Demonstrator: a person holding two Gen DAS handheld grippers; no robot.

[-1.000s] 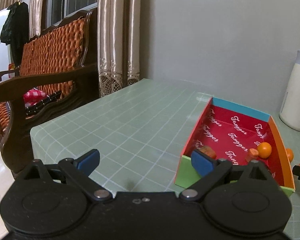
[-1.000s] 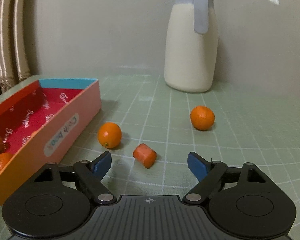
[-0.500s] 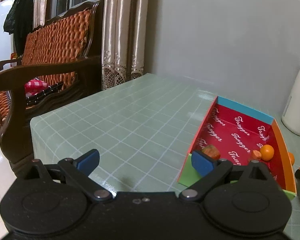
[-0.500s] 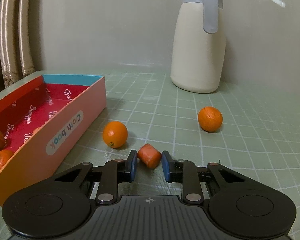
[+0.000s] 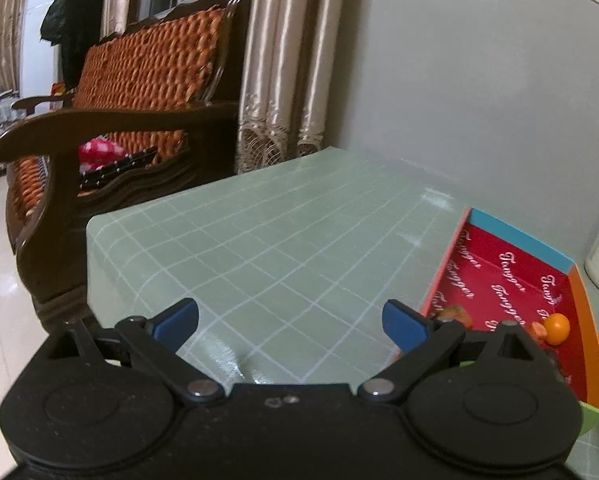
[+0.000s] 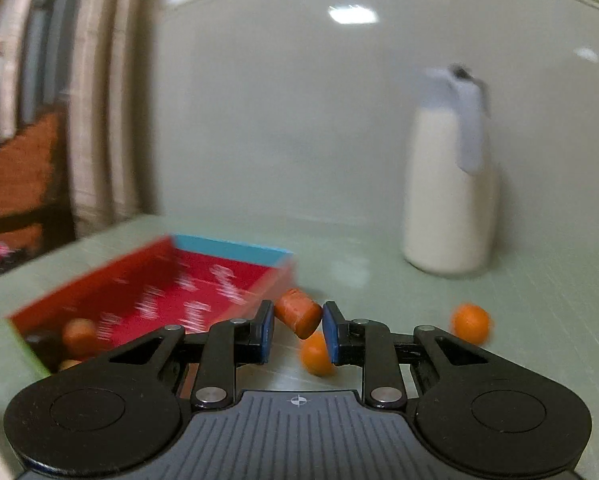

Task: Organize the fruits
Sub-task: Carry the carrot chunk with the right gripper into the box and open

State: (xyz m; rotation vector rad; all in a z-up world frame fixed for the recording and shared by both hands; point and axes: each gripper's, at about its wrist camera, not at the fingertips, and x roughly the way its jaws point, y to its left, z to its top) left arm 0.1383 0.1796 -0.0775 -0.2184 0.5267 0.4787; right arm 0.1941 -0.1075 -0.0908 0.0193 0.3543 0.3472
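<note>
My right gripper (image 6: 298,326) is shut on a short orange-red carrot chunk (image 6: 298,314), held clear of the table. Below it a small orange (image 6: 314,354) lies on the green checked cloth, and a second orange (image 6: 470,323) sits to the right. The red-lined box (image 6: 187,292) lies to the left with fruit in its near end. In the left wrist view my left gripper (image 5: 289,322) hangs open over bare cloth, nothing between its fingers. The same box (image 5: 511,292) is at its right, holding an orange (image 5: 557,328) and darker pieces.
A tall cream jug (image 6: 451,196) with a grey lid stands at the back right by the wall. A wooden sofa (image 5: 111,120) and curtains (image 5: 287,64) lie beyond the table's left edge. The right wrist view is motion-blurred.
My right gripper closed on the carrot chunk, lifted it off the cloth and swung left toward the box. The left gripper stayed open and rolled slightly.
</note>
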